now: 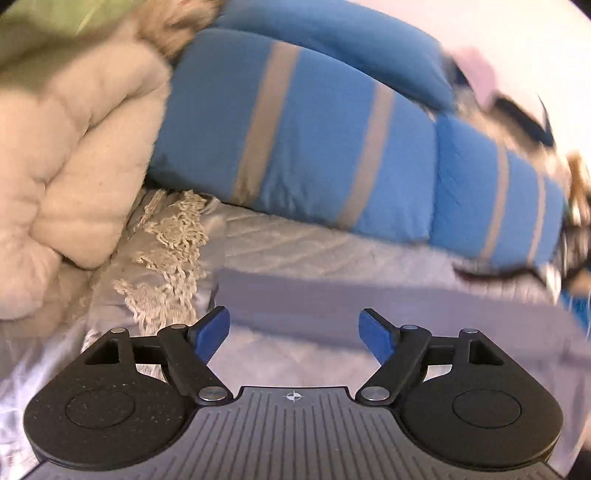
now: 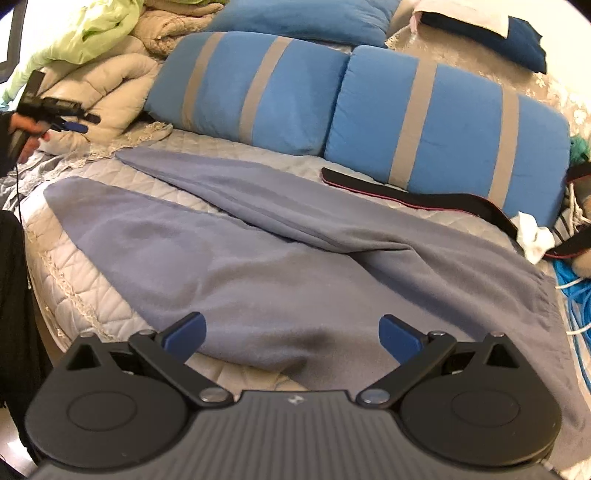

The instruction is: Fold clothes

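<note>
Trousers (image 2: 258, 240) of grey-blue cloth lie spread on the bed (image 2: 85, 229) just ahead of the right gripper (image 2: 291, 339), legs apart, unfolded. Both it and the left gripper (image 1: 293, 332) stand wide open, empty; every fold seems left.

A bedroom in a home. Shown by a bed (image 2: 92, 314) with a quilted pale cover, two blue pillows with grey stripes (image 2: 351, 107) propped along the far side, a cream comforter (image 2: 110, 88) bunched at far left beside a pale green blanket (image 2: 85, 33), lace-edged bedding (image 1: 173, 258), and grey trousers (image 2: 258, 251) spread over the mattress.
</note>
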Motion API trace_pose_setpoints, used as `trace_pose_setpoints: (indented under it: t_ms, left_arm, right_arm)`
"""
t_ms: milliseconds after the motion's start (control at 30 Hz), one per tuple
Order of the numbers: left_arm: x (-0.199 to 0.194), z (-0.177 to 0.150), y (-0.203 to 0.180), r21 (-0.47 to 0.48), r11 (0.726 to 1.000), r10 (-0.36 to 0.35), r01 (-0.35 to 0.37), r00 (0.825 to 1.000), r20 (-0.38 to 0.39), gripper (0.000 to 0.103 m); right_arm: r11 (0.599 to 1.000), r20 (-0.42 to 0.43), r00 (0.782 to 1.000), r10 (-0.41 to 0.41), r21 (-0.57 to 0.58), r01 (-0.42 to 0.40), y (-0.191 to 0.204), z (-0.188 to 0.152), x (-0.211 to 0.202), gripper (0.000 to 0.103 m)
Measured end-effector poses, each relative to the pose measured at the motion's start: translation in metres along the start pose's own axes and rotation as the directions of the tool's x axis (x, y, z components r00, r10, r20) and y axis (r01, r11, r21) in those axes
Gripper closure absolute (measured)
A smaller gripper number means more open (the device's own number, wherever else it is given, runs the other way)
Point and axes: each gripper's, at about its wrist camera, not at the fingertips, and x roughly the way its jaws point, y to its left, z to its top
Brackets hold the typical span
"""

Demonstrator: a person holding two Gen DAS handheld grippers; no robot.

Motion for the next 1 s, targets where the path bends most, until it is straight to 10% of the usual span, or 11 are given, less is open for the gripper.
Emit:
trace_pose_setpoints:
  t_ms: [100,167,367,733,833,1000]
  left_arm:
    - [-0.018,-0.017,-0.033,0.212,0.977,0.009,-0.002,0.999,-0.033,0.026]
    - [-0.024,-0.034,-0.057,0.404,0.915,0.020,0.007,0.998,-0.063,0.026]
    - [-0.035,-0.107,-0.109,0.870,0.493,0.125,-0.002,0.990,-0.068,0.026]
    - [-0.015,-0.173,-0.132,0.985,0.084,0.234,-0.147,0.964,0.124,0.025]
    - [-0.011,-0.183,-0.137,0.981,0.013,0.252,-0.193,0.950,0.184,0.024]
    - [-0.007,-0.189,-0.141,0.971,0.001,0.280,-0.238,0.932,0.228,0.024]
  right_arm:
    - [1.000,0.005,1.000,-0.023,-0.019,0.023,-0.003,0.001,0.000,0.000]
    - [1.000,0.006,1.000,-0.021,-0.004,0.021,-0.007,-0.001,-0.006,0.000]
    - [0.999,-0.020,0.999,-0.038,0.004,0.038,-0.013,-0.018,-0.032,0.000]
    - [0.971,-0.103,0.969,-0.225,0.052,0.231,-0.033,-0.047,-0.077,0.000]
    - [0.945,-0.130,0.936,-0.327,-0.042,0.325,-0.043,-0.054,-0.080,0.000]
    - [0.855,-0.167,0.848,-0.502,-0.240,0.459,-0.066,-0.078,-0.064,0.000]
